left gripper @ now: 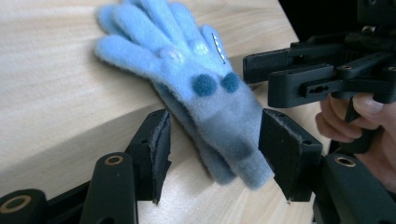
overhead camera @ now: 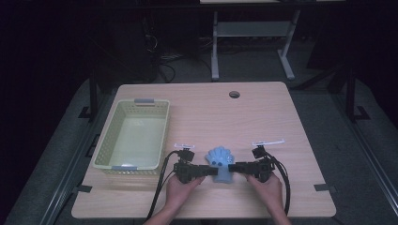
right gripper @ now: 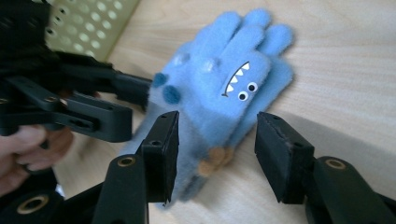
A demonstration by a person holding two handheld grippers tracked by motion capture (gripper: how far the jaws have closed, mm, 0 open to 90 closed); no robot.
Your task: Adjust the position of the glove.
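A fuzzy blue glove (overhead camera: 220,163) with a toothy monster face lies flat on the wooden table (overhead camera: 263,112), near its front edge and to the right of the pale green basket (overhead camera: 133,133). The left gripper (overhead camera: 202,171) reaches in from the glove's left and the right gripper (overhead camera: 236,166) from its right. Each straddles the cuff end with its jaws partly apart; the left gripper's pads (left gripper: 161,149) stand just clear of the fabric, and so do the right gripper's pads (right gripper: 170,140).

Light blue fleece glove (right gripper: 224,88) with dark blue dots, white teeth, googly eyes; pale green perforated basket (overhead camera: 133,136); light wood bench (overhead camera: 263,117).
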